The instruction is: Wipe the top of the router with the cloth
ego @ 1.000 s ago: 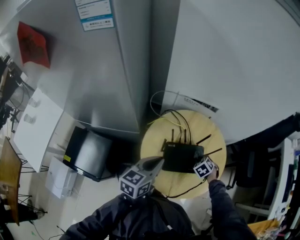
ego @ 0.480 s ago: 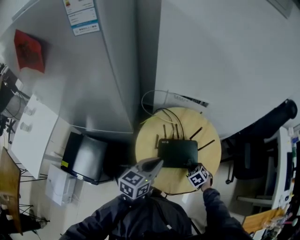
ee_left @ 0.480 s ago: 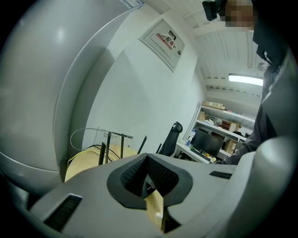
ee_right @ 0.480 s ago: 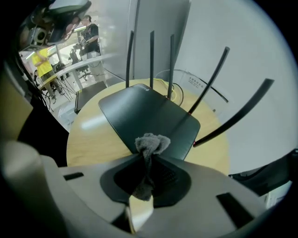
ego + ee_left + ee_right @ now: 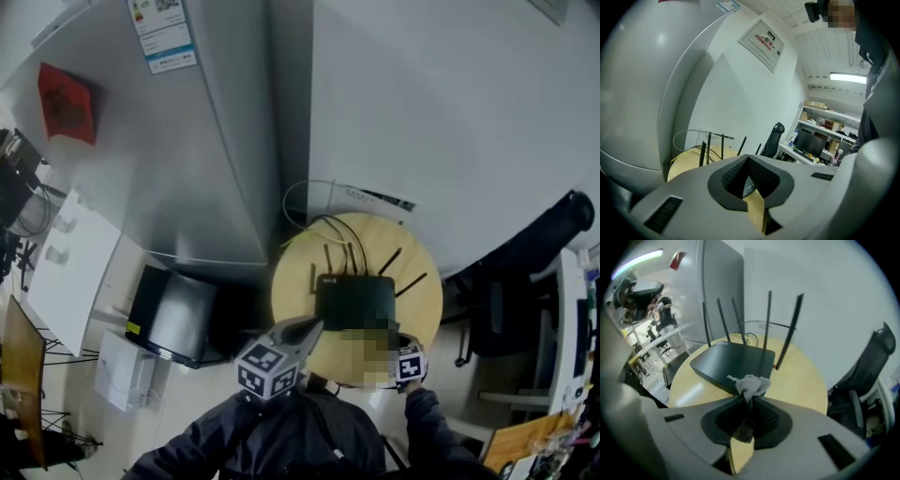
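Observation:
A black router [image 5: 354, 302] with several upright antennas lies on the round wooden table [image 5: 422, 309]. In the right gripper view the router [image 5: 729, 363] sits just ahead of the jaws. My right gripper [image 5: 749, 397] is shut on a crumpled grey cloth [image 5: 751, 384], held a little short of the router's near edge and off its top. In the head view the right gripper [image 5: 407, 362] is at the table's near right edge. My left gripper [image 5: 302, 330] is shut on nothing and hovers at the near left of the table; the left gripper [image 5: 747, 160] looks past the antennas [image 5: 703, 147].
A tall grey cabinet [image 5: 187, 141] and a white wall stand behind the table. Cables [image 5: 314, 214] loop behind the router. A black box [image 5: 173, 314] stands on the floor at the left. A black office chair [image 5: 869, 373] stands at the right.
My right gripper has drawn back with the cloth from over the router's near right corner to the table's near edge. The left gripper has stayed in place.

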Tool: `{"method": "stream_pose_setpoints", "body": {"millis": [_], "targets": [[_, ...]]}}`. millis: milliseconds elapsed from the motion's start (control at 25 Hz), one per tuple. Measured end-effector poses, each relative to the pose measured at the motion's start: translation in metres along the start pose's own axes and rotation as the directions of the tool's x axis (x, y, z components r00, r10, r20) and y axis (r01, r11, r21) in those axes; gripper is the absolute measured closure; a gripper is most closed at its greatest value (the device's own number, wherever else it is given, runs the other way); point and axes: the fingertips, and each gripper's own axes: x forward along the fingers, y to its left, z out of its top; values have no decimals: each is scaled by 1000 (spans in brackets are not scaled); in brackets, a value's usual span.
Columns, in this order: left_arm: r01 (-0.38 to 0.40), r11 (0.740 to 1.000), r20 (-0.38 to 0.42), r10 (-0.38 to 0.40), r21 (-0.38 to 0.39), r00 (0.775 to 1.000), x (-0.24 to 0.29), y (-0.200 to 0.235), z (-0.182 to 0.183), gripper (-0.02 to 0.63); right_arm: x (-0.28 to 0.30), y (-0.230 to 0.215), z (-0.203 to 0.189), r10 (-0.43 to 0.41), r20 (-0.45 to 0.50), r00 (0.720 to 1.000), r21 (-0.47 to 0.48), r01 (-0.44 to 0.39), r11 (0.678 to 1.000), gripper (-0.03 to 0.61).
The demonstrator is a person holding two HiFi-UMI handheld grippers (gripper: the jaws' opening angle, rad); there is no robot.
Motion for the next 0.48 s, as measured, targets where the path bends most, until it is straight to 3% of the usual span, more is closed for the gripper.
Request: {"method": "stream_pose_setpoints", "body": {"millis": [120, 480], "targets": [[-2, 1000, -1, 2, 2, 1000, -2, -3, -2, 612, 2, -5, -20, -8, -44, 999, 78, 12, 997, 508], [-24, 1000, -9, 24, 11, 1000, -8, -5, -7, 612, 29, 7, -22, 35, -75, 997, 95, -28, 995, 508]]}}
